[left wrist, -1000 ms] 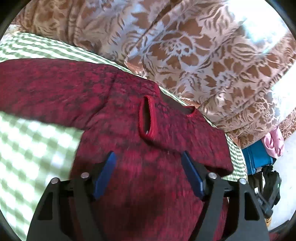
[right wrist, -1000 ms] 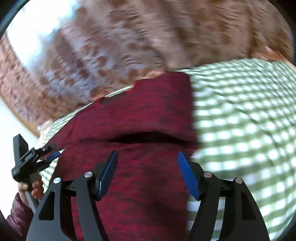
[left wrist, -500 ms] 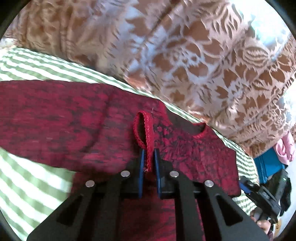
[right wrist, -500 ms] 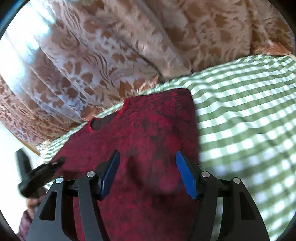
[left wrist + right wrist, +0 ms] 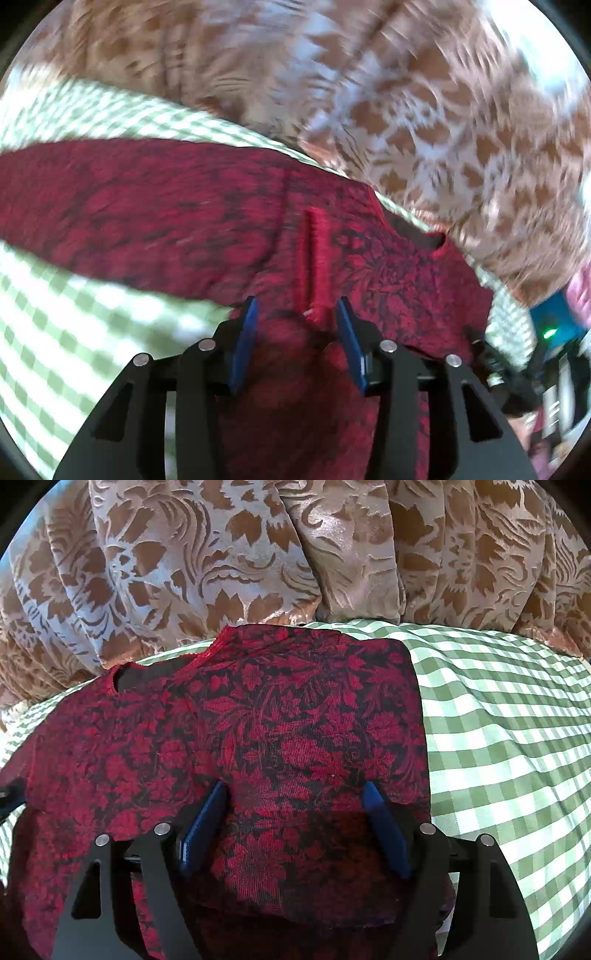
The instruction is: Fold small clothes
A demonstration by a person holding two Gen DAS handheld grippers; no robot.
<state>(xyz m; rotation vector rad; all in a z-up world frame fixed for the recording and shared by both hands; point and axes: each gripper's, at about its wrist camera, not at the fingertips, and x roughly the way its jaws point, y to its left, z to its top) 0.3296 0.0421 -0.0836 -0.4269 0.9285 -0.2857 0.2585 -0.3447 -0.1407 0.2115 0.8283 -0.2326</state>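
Patterned curtain [image 5: 236,565] behind checked cloth [image 5: 509,738] (red garment [image 5: 280,720])

a small top [image 5: 288,731] lies spread on a checked bedsheet [image 5: 509,746], its neckline [image 5: 147,674] toward a draped curtain [image 5: 258,554] that hangs just behind the far edge of the sheet. in the right wrist view, one sleeve is folded in over the body of the top, and bare sheet stretches to the right. in the left wrist view, the other sleeve [image 5: 122,206] reaches out to the left across the sheet. the left hand-held gripper [image 5: 295,317] sits low over the top, the end of a folded cuff [image 5: 314,258] between its parted fingers. the right hand-held gripper [image 5: 295,805] sits over the folded part, fingers apart.
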